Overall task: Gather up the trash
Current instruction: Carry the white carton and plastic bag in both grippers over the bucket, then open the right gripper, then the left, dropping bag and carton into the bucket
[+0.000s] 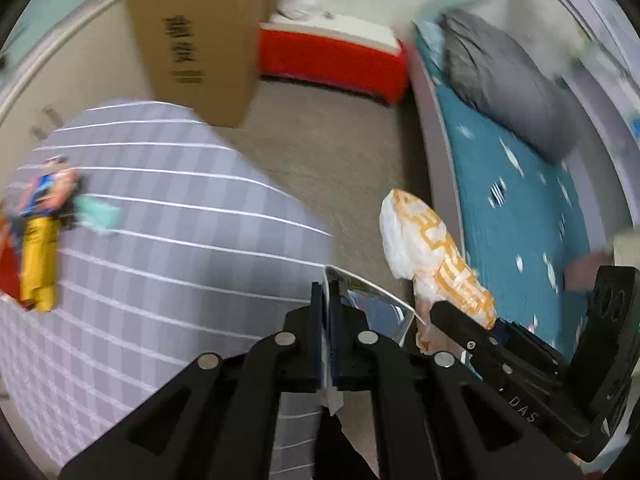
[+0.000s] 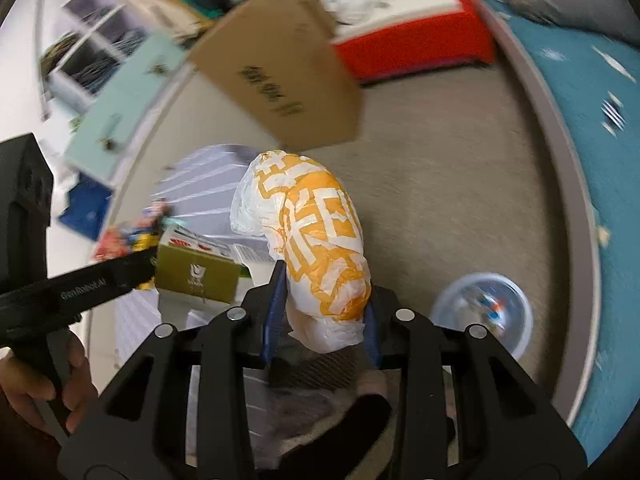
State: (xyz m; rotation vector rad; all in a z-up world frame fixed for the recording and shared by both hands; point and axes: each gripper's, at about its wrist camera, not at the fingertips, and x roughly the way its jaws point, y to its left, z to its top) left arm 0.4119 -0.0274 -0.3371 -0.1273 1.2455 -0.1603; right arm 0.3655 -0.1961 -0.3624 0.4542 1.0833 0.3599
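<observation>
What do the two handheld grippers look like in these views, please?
Both are matte black linkage frames with round silver pivot pins and dark blue pads on the fingers. The left gripper shows white lettering along its body in the right wrist view. The right gripper shows pale letters on its side in the left wrist view. No sleeves or cables show.

I see a tall cardboard box (image 1: 196, 40) standing on the carpeted floor (image 1: 332, 152). A red storage bin (image 1: 332, 64) sits behind it. A grey pillow (image 1: 504, 80) lies on the teal bedspread (image 1: 516, 216). A toy figure (image 1: 40, 232) lies on the checked sheet (image 1: 160, 240).
</observation>
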